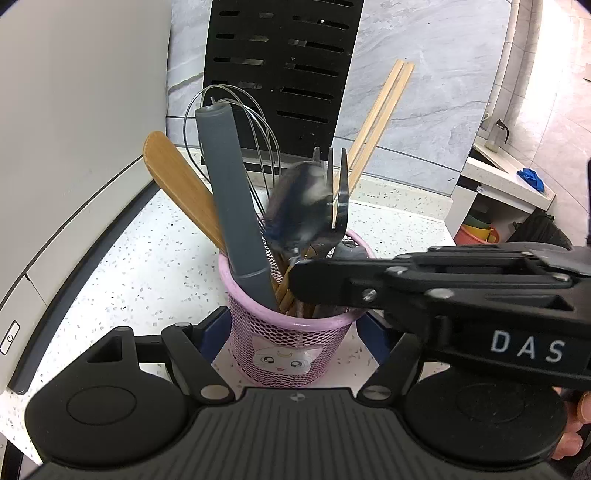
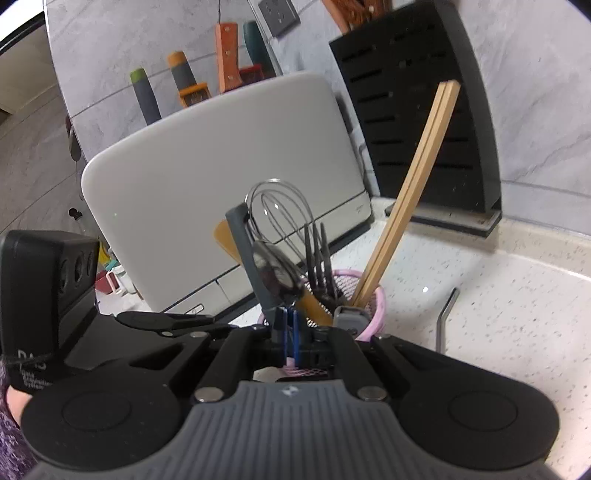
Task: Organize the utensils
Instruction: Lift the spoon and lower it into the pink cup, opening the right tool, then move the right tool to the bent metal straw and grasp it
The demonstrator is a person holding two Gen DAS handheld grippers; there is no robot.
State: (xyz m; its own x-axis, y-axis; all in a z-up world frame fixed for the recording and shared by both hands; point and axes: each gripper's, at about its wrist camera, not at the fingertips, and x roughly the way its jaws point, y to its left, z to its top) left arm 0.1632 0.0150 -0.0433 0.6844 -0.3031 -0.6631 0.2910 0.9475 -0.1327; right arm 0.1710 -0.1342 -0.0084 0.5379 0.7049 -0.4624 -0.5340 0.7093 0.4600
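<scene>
Home kitchen: speckled counter (image 2: 498, 295), knife block (image 2: 417, 110), utensil holder (image 1: 288, 339), wall socket (image 2: 277, 14), hanging peelers (image 2: 188, 79).

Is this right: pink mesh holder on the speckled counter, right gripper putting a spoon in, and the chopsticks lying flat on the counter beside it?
Not quite. The chopsticks aren't flat on the counter; they stand tilted inside the pink mesh holder, as the right wrist view shows. The rest holds: the right gripper is at the holder's rim with the spoon.
</scene>
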